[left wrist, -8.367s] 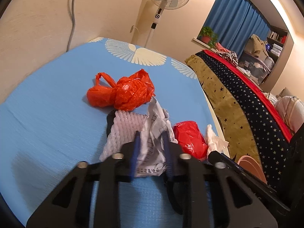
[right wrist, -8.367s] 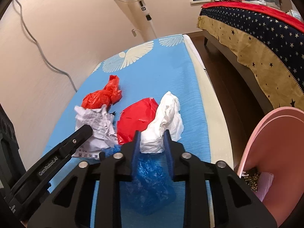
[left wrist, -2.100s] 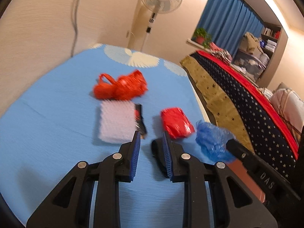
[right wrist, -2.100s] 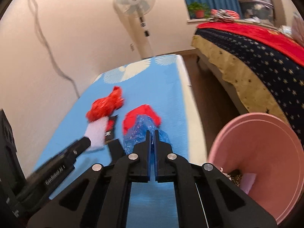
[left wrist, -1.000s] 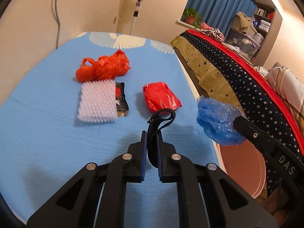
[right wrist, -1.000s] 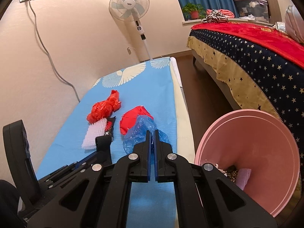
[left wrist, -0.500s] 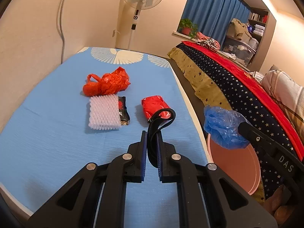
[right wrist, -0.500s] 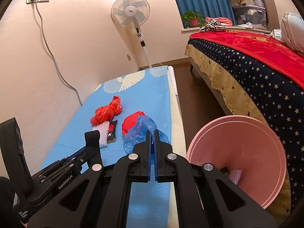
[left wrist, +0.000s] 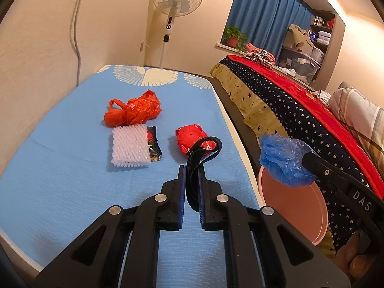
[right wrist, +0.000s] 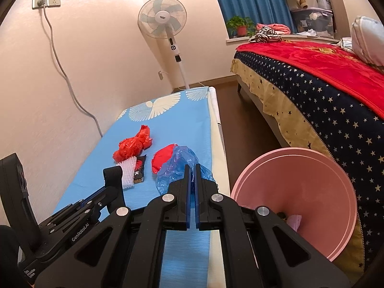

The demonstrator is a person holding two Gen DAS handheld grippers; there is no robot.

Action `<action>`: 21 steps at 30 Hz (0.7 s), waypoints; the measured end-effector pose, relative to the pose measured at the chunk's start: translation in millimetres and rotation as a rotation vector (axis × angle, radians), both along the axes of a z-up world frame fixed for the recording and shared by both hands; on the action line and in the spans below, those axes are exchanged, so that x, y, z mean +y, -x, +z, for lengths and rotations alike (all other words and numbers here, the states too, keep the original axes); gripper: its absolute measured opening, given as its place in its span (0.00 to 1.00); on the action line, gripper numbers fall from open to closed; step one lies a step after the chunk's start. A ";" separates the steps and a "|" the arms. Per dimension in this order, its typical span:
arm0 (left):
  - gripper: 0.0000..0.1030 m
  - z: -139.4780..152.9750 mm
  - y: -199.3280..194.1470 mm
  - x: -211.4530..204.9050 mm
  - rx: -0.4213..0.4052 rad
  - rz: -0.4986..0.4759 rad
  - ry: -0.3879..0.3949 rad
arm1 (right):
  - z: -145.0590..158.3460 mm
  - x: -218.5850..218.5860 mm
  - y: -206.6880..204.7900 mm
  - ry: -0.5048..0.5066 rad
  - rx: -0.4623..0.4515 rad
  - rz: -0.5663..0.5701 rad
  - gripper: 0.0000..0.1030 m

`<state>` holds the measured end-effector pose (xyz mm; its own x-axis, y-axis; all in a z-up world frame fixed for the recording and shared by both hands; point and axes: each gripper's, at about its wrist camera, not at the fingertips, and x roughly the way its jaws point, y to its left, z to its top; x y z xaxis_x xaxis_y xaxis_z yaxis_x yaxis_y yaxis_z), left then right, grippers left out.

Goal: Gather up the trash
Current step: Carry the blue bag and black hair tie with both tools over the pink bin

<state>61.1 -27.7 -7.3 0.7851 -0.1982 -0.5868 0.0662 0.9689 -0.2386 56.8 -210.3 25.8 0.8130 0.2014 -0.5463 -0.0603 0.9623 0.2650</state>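
Observation:
My left gripper (left wrist: 190, 169) is shut on a black looped strap (left wrist: 204, 148), held above the blue mat (left wrist: 72, 168). My right gripper (right wrist: 191, 168) is shut on a crumpled blue plastic bag (right wrist: 182, 165), which also hangs at the right in the left wrist view (left wrist: 285, 159), over the pink bin (right wrist: 295, 192). On the mat lie an orange plastic bag (left wrist: 133, 111), a white foam net (left wrist: 129, 148), a small black packet (left wrist: 153, 147) and a red wad (left wrist: 189, 135).
The pink bin (left wrist: 295, 204) stands on the floor between the mat's right edge and a bed with a starred blanket (right wrist: 312, 91). A standing fan (right wrist: 165, 21) is at the far end. A wall with a cable (right wrist: 62, 72) runs along the left.
Both grippers have risen and drawn back a little with their loads, so more of the mat and room shows. The trash on the mat has not moved.

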 end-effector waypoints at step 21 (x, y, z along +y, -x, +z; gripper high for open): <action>0.09 1.0 -5.5 -20.1 -0.008 -0.033 0.005 | 4.4 -16.7 -0.1 0.009 -0.012 -0.078 0.02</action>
